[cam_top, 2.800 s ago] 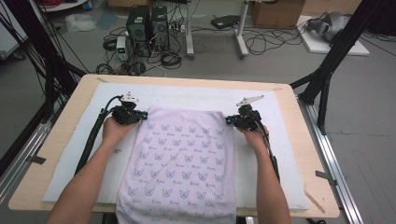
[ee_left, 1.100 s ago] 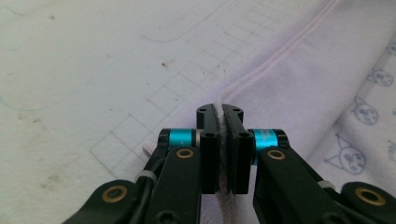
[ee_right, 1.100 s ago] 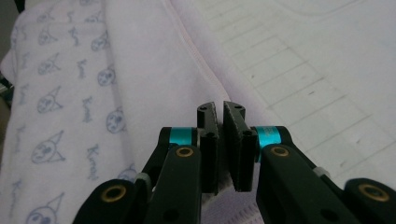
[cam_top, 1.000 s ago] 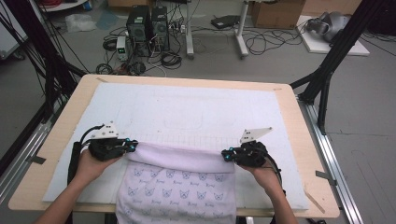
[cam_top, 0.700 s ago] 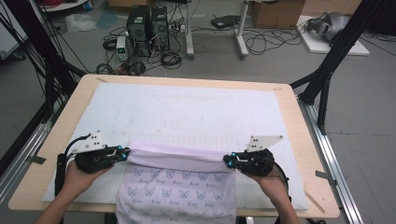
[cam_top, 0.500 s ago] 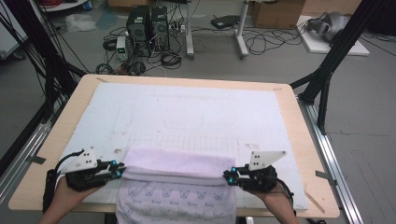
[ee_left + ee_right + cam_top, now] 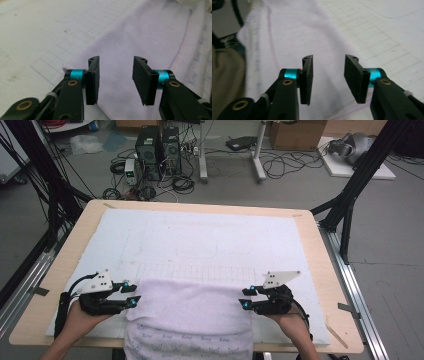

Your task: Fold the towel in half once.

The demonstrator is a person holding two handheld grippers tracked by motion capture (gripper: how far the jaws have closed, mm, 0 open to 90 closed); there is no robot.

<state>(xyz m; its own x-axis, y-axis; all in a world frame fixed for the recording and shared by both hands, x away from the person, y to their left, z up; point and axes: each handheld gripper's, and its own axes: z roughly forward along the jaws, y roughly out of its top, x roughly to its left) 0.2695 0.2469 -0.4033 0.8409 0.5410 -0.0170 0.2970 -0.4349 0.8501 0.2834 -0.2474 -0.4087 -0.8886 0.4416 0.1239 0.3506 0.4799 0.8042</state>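
A pale lilac cloth [image 7: 192,312] with a small printed pattern lies folded over itself at the table's near edge, plain side up, and its lower part hangs off the front. My left gripper [image 7: 133,295] sits at the fold's left end and is open; the cloth [image 7: 140,37] lies under and beyond its jaws. At the fold's right end my right gripper [image 7: 246,298] is open too, with the cloth [image 7: 294,32] spread below its jaws. Nothing is pinched between either pair of jaws.
A white mat [image 7: 210,240] marked with faint drawn lines covers the wooden table [image 7: 320,255]. Beyond the far edge, computer towers [image 7: 159,142], cables and boxes lie on the floor. Black frame legs [image 7: 350,195] stand beside the table at right and left.
Both grippers pulled the cloth's far edge toward the person, folding it over the near part. They then let go of it and now stand open at the fold's ends.
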